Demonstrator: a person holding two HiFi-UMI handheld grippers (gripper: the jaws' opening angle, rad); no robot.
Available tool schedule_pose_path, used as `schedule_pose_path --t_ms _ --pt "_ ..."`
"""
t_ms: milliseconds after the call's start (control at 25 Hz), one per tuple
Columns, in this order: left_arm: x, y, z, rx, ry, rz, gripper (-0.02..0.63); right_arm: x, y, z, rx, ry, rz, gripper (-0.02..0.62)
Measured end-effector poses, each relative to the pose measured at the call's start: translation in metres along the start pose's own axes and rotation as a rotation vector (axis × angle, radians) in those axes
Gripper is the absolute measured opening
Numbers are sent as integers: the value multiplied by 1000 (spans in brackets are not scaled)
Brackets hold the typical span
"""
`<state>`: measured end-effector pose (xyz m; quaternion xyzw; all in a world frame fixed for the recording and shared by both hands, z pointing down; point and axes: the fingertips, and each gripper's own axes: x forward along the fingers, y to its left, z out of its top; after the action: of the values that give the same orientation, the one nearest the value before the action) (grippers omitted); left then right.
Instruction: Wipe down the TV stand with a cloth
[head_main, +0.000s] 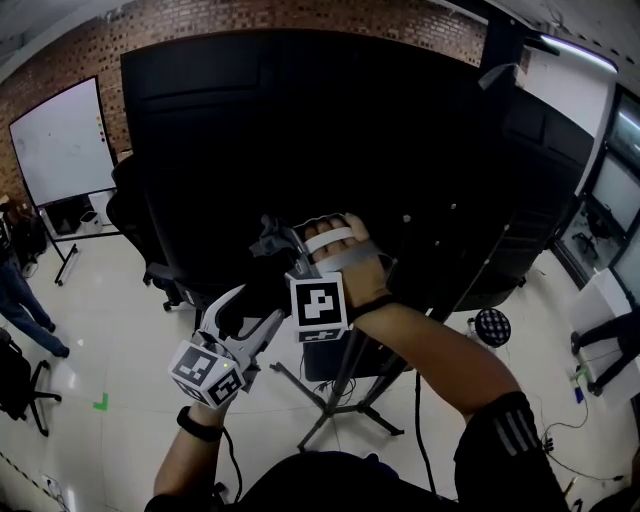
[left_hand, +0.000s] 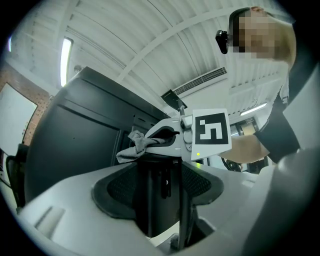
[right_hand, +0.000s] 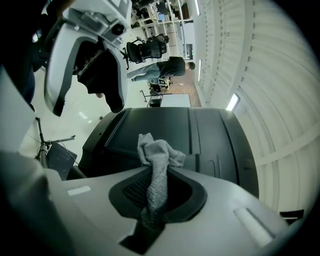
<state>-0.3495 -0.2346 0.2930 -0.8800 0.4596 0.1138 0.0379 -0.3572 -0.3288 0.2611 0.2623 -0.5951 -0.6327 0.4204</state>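
right gripper (right_hand: 155, 186): clenched on grey cloth (right_hand: 159, 156), bunch left proud of tips as wiping pad | left gripper (left_hand: 162, 186): jaws apart, nothing clamped, parked lower | cloth position: raised near black TV back (head_main: 300, 130), above TV stand (head_main: 345, 388) legs, contact unconfirmed | step: judged approach before wiping

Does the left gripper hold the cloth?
No, the cloth is pinched in the jaws of the right gripper.
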Motion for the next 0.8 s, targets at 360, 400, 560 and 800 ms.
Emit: schedule_pose_path --t_ms 360,400,560,800 --pt "35 -30 -13 -31 -5 -119 299 -21 20 -55 5 133 50 44" --pt "38 -33 -15 -34 -7 -135 299 -23 22 -61 2 150 52 44" --pt "49 -46 -13 -37 2 -170 299 -30 23 -79 -14 206 42 44" --pt "56 -53 -18 -51 -3 -195 299 -39 24 -83 -20 214 35 44"
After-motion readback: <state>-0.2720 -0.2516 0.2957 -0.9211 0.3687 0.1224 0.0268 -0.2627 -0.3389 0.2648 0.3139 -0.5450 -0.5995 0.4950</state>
